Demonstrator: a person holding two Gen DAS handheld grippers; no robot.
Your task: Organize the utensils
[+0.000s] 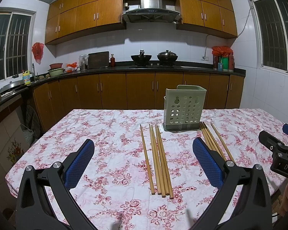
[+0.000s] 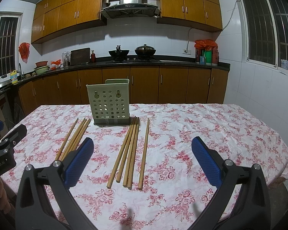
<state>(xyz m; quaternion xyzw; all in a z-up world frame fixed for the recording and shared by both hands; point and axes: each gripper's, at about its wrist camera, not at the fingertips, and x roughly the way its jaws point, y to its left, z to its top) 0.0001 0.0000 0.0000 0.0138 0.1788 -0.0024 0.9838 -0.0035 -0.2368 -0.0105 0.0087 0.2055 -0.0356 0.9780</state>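
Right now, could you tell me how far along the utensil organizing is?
Nothing looks done yet: the green holder stands upright on the floral tablecloth, with no utensils showing above its rim. Nothing is in hand: the left gripper and right gripper are both open and hold nothing. Still left: the chopsticks to the holder's left and the chopsticks to its right all lie flat on the cloth.

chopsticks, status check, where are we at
Left gripper and right gripper open, holding nothing. Chopsticks in two bunches flat on the tablecloth, none in the green holder. Nothing in the way.
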